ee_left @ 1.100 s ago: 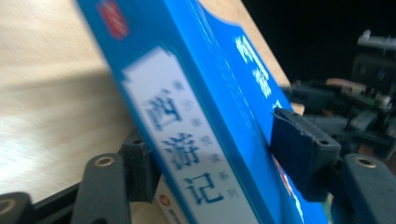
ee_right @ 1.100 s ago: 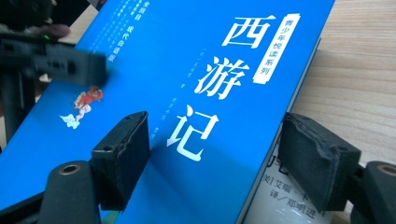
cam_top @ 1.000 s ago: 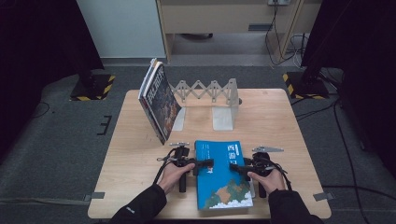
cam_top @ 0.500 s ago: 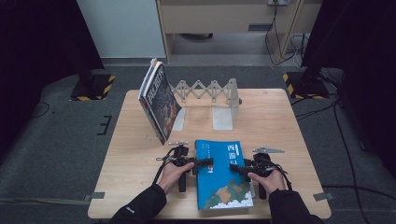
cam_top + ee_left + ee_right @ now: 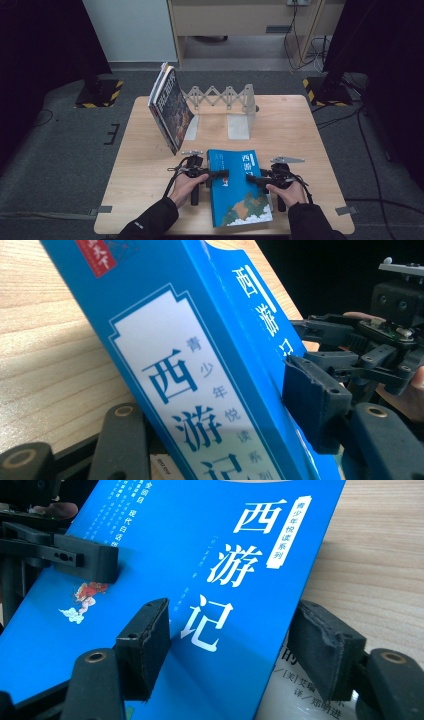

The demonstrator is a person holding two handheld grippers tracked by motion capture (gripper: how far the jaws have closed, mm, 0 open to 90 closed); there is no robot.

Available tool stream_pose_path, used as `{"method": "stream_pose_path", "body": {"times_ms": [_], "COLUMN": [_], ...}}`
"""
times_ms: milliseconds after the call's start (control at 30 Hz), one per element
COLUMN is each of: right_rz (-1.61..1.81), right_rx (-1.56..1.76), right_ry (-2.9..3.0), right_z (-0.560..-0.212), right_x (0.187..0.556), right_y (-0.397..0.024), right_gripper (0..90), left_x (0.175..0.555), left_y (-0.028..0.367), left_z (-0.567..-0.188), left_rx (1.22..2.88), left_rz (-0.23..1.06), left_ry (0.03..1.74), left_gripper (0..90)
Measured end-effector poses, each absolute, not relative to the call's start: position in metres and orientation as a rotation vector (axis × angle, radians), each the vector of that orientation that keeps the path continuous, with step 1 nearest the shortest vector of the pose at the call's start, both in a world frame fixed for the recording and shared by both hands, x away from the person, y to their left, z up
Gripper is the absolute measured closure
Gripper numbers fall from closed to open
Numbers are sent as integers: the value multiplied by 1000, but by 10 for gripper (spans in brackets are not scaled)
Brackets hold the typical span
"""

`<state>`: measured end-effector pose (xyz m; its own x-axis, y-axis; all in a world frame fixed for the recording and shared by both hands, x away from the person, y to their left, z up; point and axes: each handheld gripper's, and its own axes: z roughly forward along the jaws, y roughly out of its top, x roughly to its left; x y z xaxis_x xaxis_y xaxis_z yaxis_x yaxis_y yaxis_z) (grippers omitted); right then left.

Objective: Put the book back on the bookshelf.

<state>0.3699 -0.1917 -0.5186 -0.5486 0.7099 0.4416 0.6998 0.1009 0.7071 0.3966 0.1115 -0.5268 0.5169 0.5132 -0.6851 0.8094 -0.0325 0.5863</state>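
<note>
**Both grippers closing in on the blue book**

The blue book [image 5: 236,186] is lying flat at the near edge of the table [image 5: 310,130], in front of the expanding metal book rack [image 5: 222,102]. 1 dark-covered book [image 5: 171,109] is already leaning at the rack's left end, so the rest of the rack is waiting for the next volume.

The left gripper [image 5: 220,174] is reaching in from the blue book's left edge and the right gripper [image 5: 251,178] from its right edge, each held in a hand. Both sets of jaws have just been closing. In the left gripper view the blue book [image 5: 210,370] is sitting between the 2 jaws, spine side facing the camera, with 1 pad against its cover; whether the other pad is touching is hidden. In the right gripper view the jaws are straddling the book's [image 5: 200,580] long edge at a middling width, and I cannot tell if they are pressing yet.

Judging from this, the grasp is forming. Lifting the book, standing it upright and setting it in the rack beside the leaning book remain to be done.
</note>
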Motion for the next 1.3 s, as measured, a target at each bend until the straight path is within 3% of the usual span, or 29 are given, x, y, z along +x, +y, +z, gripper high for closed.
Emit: {"method": "stream_pose_path", "body": {"times_ms": [1300], "right_rz": [1533], "right_rx": [1411], "right_ry": [2318], "right_z": [-514], "right_x": [370], "right_y": [-195], "right_gripper": [353], "left_x": [389], "left_y": [114], "left_z": [-501], "left_rx": [1630], "left_rz": [-405], "left_ry": [1227], "left_gripper": [567]}}
